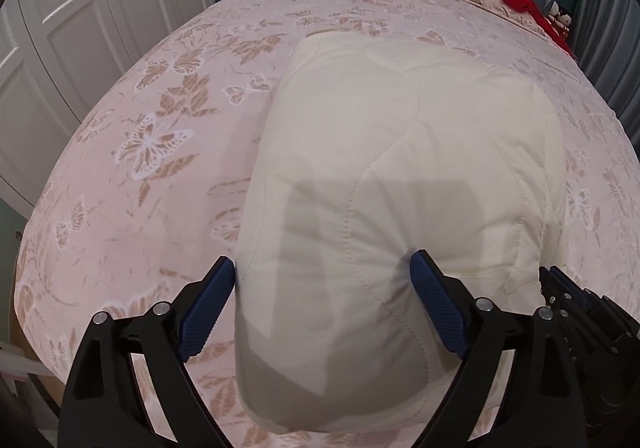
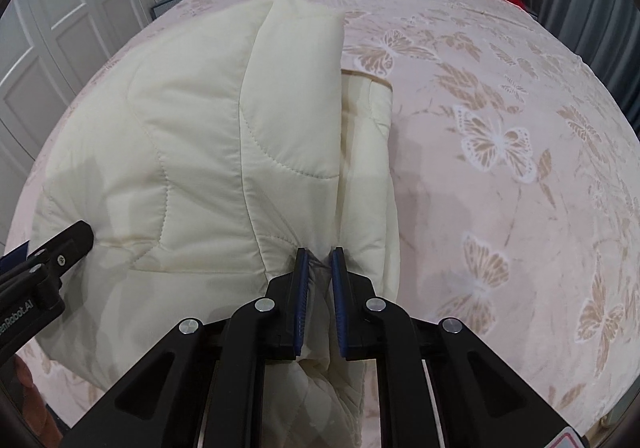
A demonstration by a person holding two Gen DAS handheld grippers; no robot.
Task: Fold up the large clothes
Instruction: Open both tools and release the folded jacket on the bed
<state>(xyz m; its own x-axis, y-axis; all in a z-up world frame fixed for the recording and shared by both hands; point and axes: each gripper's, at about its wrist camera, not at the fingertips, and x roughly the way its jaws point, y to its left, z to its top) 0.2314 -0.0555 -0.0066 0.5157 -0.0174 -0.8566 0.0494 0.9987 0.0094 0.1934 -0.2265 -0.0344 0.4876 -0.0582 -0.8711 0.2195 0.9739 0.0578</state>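
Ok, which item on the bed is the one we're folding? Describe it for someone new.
Start from the bed, spread with a pink butterfly-print cover. On its near half lies a cream quilted comforter, folded into thick layers. It is the only plain, unprinted piece there; the right gripper pinches its near edge and the left gripper straddles it, open.

We see a cream quilted comforter [image 1: 412,151] lying folded in thick layers on the bed, its curved stitch lines showing on top. Along its right side the stacked edges [image 2: 368,135] are exposed (one edged in tan piping). Its near end bunches and hangs toward us, slightly lifted and puckered.
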